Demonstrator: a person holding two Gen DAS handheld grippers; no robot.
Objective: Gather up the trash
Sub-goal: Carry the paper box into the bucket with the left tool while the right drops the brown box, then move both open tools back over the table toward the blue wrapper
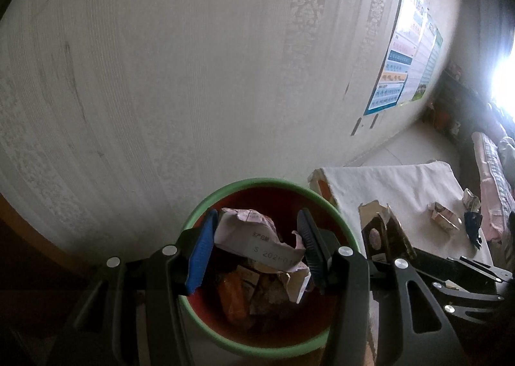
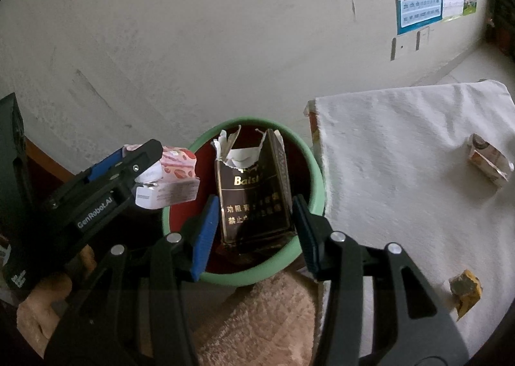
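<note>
I hold both loads over the bin [image 2: 317, 179] for dropping: left gripper [image 1: 257, 248] jaws clamp crumpled packet [image 1: 254, 234], right gripper [image 2: 254, 230] jaws clamp torn dark box [image 2: 254, 198].

Glossy dark carton [image 2: 254, 201], crumpled matt paper pack [image 1: 257, 237] – smooth plastic bin [image 2: 313, 169], rough white cloth [image 2: 402, 156]

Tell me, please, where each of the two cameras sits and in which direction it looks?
Left wrist: on the left gripper, looking down into the green-rimmed bin; its fingers clamp a crumpled pink-white wrapper; the right gripper's frame shows at lower right.
Right wrist: on the right gripper, looking down at the same bin; its fingers clamp a torn dark cigarette pack; the left gripper enters from the left.
Shared: bin, wall poster, white-clothed table.
</note>
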